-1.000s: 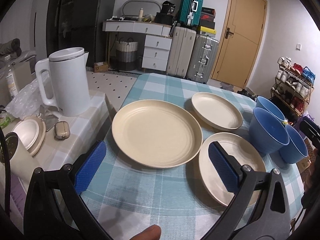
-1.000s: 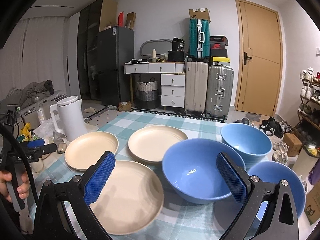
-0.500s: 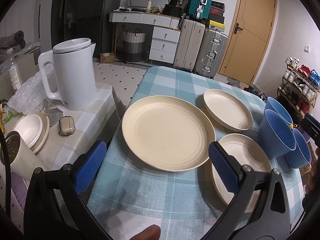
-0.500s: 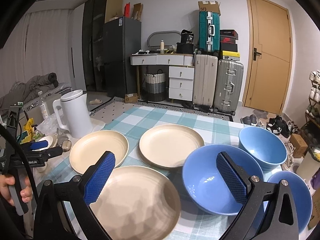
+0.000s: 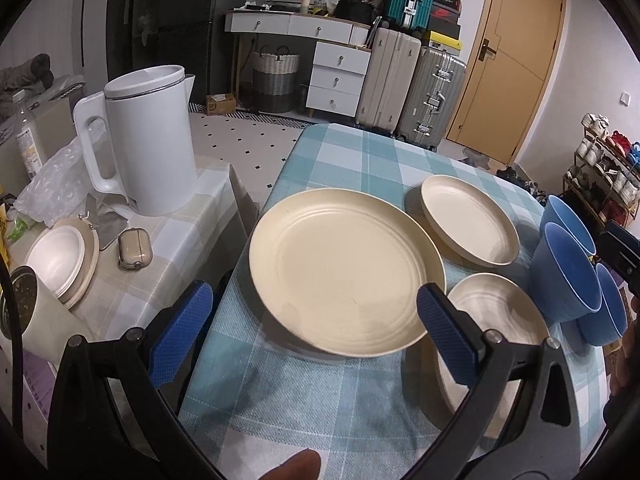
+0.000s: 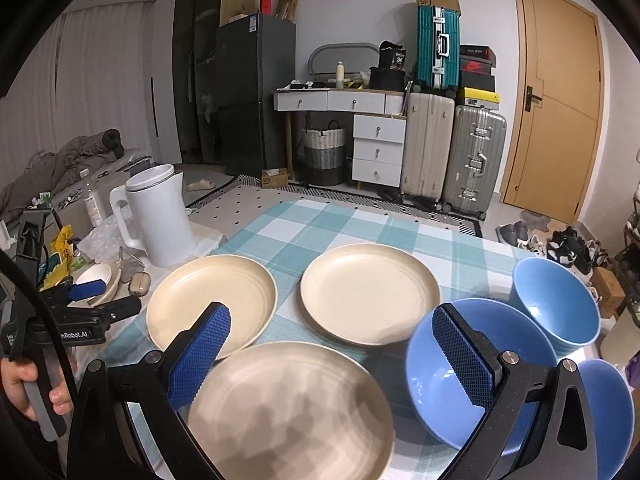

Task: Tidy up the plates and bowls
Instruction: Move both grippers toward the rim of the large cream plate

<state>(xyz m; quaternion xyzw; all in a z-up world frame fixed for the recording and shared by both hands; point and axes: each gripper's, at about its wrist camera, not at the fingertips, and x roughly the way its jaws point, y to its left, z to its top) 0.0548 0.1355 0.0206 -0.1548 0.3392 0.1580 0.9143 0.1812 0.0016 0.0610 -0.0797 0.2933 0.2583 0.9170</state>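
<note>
Three cream plates lie on the checked tablecloth. In the left wrist view the left plate (image 5: 344,280) sits just ahead of my open left gripper (image 5: 316,332), with a far plate (image 5: 468,220) and a near plate (image 5: 500,320) to the right. Three blue bowls (image 5: 568,276) cluster at the right edge. In the right wrist view my open right gripper (image 6: 332,352) hovers over the near plate (image 6: 288,408), its right finger in front of the nearest blue bowl (image 6: 432,384). Both grippers hold nothing. The left gripper (image 6: 86,290) shows at the left, in a hand.
A white kettle (image 5: 148,140) stands on a lower side table (image 5: 192,216) left of the dining table (image 5: 360,160), with a small white dish (image 5: 60,260), an earbud case (image 5: 135,248) and a cup (image 5: 36,320). Suitcases, drawers and a door fill the background.
Both views have slid leftward, so plates and bowls sit further right in frame. The left gripper now hangs at the table's left edge. Both stay open; nothing was taken hold of.
</note>
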